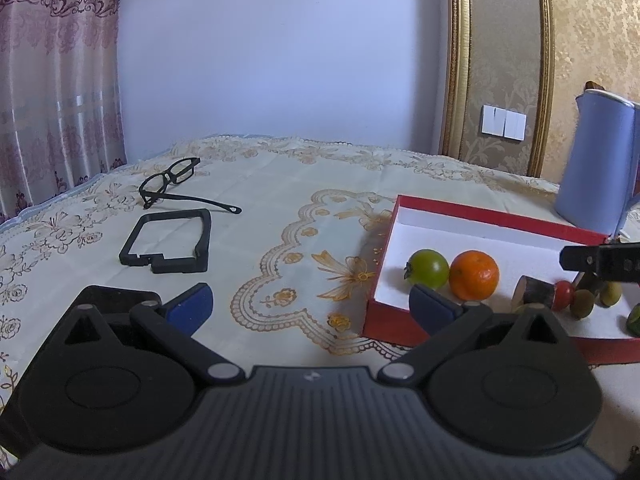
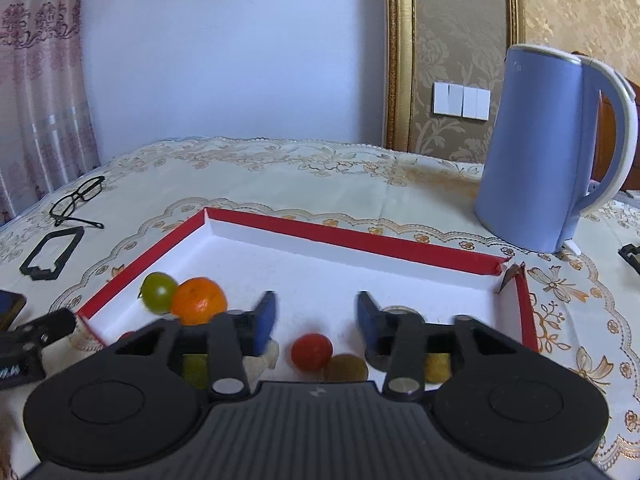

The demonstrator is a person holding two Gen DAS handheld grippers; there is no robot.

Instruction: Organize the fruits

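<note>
A red box with a white floor lies on the tablecloth. In its left corner a green tomato touches an orange. My left gripper stands wide open over the cloth by the box's left wall, with nothing between its fingers. My right gripper hangs open over the near part of the box. A small red tomato lies just below the gap, and neither pad touches it. A brown fruit and a yellow fruit lie beside it. The green tomato and orange sit to the left.
A blue kettle stands behind the box's right corner. Black glasses and a black frame piece lie on the cloth at the left. A phone shows at the left edge. A wall closes the table's far side.
</note>
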